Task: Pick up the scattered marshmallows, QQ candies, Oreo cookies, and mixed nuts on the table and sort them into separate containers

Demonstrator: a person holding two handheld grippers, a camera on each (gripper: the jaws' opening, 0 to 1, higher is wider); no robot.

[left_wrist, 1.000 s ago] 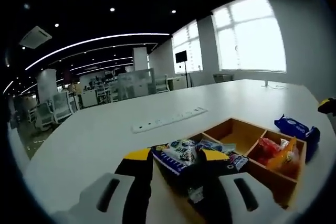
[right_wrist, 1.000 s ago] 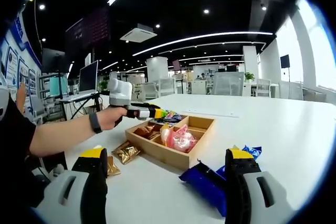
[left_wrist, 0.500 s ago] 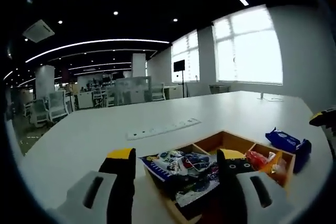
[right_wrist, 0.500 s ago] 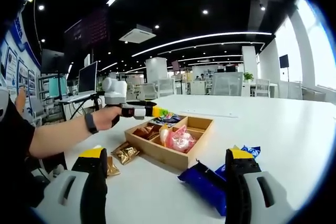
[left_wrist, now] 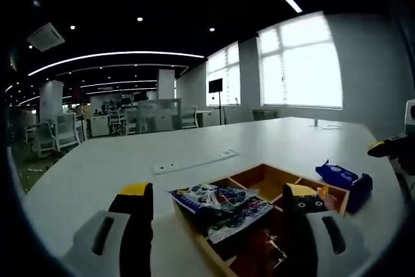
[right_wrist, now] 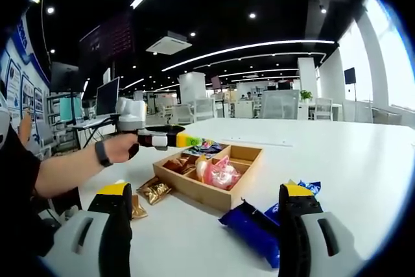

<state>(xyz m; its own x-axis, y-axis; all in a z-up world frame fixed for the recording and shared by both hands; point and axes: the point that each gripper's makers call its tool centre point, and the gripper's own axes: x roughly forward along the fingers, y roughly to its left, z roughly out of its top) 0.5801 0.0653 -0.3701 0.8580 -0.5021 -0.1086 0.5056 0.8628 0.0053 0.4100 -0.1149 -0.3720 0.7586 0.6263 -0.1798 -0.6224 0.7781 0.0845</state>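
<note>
My left gripper (left_wrist: 218, 192) is open, its jaws spread wide over the near end of a wooden divided tray (left_wrist: 262, 172). Colourful candy packets (left_wrist: 220, 202) lie in the tray's near compartment, free of the jaws. A blue Oreo packet (left_wrist: 340, 176) lies on the table beside the tray. My right gripper (right_wrist: 206, 192) is open and holds nothing, low over the table. Ahead of it are blue Oreo packets (right_wrist: 256, 225), the tray (right_wrist: 194, 194) with a pink marshmallow packet (right_wrist: 220, 173), and gold nut packets (right_wrist: 155, 189). The left gripper (right_wrist: 170, 139) hovers at the tray's far left end.
A person's hand and forearm (right_wrist: 78, 163) reach in from the left. The white table (left_wrist: 130, 154) stretches far ahead, with a long white power strip (left_wrist: 194, 160) on it. Office desks, chairs and monitors stand beyond the table.
The left jaws have spread wider and the left gripper has drawn back from the tray, leaving the colourful packets lying in the compartment. The right gripper has stayed put.
</note>
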